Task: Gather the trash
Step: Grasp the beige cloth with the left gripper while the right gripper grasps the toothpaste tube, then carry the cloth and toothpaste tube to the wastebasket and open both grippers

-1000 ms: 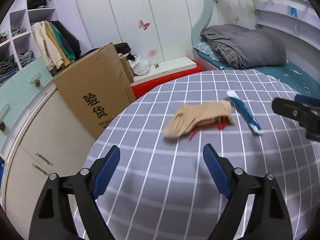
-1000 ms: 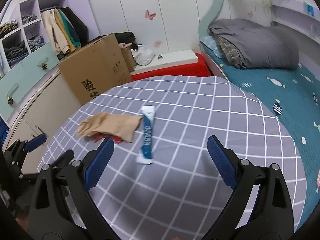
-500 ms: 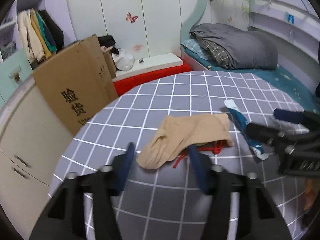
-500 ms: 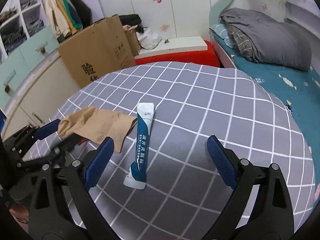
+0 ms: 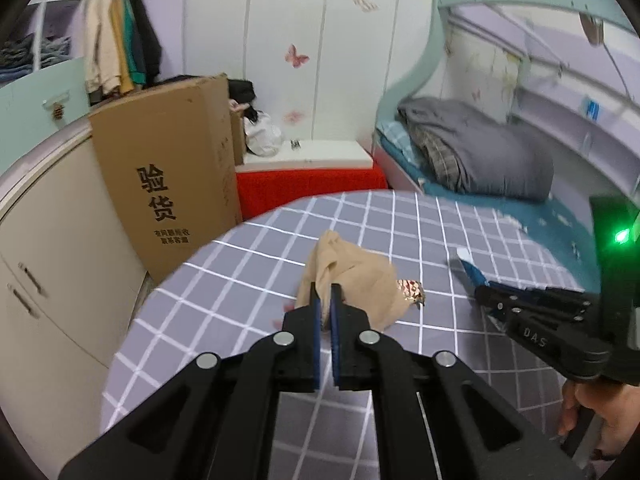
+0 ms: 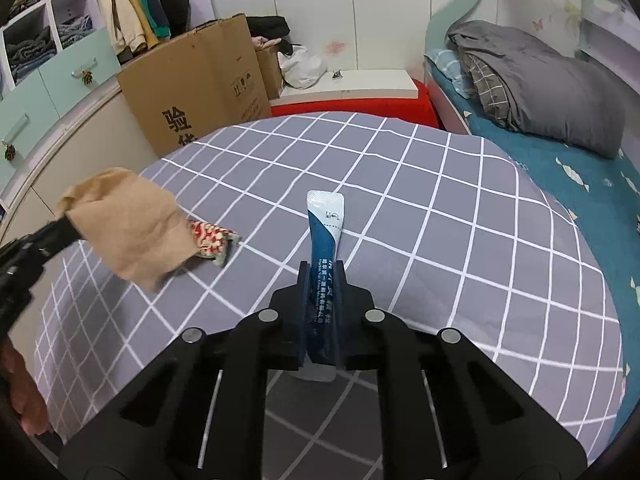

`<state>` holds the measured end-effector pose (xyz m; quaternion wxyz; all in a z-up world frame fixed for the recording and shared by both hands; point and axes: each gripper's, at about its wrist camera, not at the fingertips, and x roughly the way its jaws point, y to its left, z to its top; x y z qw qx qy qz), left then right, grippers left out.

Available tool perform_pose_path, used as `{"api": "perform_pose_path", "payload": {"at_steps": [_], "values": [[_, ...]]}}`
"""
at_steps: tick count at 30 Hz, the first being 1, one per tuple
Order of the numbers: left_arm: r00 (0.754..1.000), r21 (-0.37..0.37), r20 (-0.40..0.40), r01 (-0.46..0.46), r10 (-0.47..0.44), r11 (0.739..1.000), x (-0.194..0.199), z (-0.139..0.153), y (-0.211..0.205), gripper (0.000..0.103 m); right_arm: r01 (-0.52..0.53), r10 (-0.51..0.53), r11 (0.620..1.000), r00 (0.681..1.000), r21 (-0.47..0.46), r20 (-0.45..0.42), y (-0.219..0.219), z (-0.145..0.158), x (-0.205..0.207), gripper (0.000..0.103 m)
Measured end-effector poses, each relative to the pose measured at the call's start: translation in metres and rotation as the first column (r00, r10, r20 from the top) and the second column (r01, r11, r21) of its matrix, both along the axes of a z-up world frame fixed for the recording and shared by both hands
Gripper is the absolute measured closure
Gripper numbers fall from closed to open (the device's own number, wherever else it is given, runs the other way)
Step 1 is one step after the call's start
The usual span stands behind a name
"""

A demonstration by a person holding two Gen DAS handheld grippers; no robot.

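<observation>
**Trash items on checked worktop: two gripped, one loose**

Worktop (image 6: 460,240): round, covered in grey-lilac cloth with a white grid; soft and matte. Its near edge is cut off behind both grippers.

Item 1, sachet (image 6: 325,236): slim blue-and-white foil stick pack with a flat crimped white top. White characters run down the blue body, too small and warped to read; a small mark sits on the white end. The right gripper (image 6: 322,270) has just been closing and its fingers now clamp the sachet's lower half, the upper half jutting forward over the cloth. The lower tip is partly hidden between the black arms. In the left wrist view only the sachet's far end (image 5: 469,265) shows beyond the gripper (image 5: 486,294).

Item 2, tan paper (image 5: 352,280): thin, crumpled, kraft-coloured sheet, folded into a loose peak. The left gripper (image 5: 325,294) has just been closing; its blue-padded fingers (image 5: 317,316) are pressed together on the sheet's near edge. In the right wrist view the sheet (image 6: 128,220) hangs from the fingers, above the cloth.

Item 3, patterned wrapper (image 6: 214,240): small scrunched scrap, red and cream zigzag print, lying on the cloth, partly hidden behind the tan paper.

Surroundings: cardboard box (image 5: 168,184), corrugated brown, printed "验货" in large black characters; smaller lines beneath are illegible. "DAS" is embossed on the right gripper's arm. A hand (image 5: 600,412) shows at the frame edge, mostly cut off.
</observation>
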<state>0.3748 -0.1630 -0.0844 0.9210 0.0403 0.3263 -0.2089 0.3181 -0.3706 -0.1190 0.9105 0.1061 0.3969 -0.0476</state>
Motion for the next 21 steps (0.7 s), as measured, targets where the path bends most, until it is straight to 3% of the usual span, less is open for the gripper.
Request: {"api": "perform_pose_path", "payload": {"at_steps": [11,21], "values": [[0.998,-0.15,0.023,-0.053,0.057,0.987,-0.044,0.042,0.083,0.099,-0.086,0.085,0.996,0.993,0.012,0.077,0.062,0.055,-0.022,0.092],[0.983,-0.179,0.044,-0.167,0.177,0.97,-0.076,0.051,0.184,0.099,-0.262,0.258,0.965,0.962,0.025,0.093,0.18,0.077,-0.019,0.092]]}}
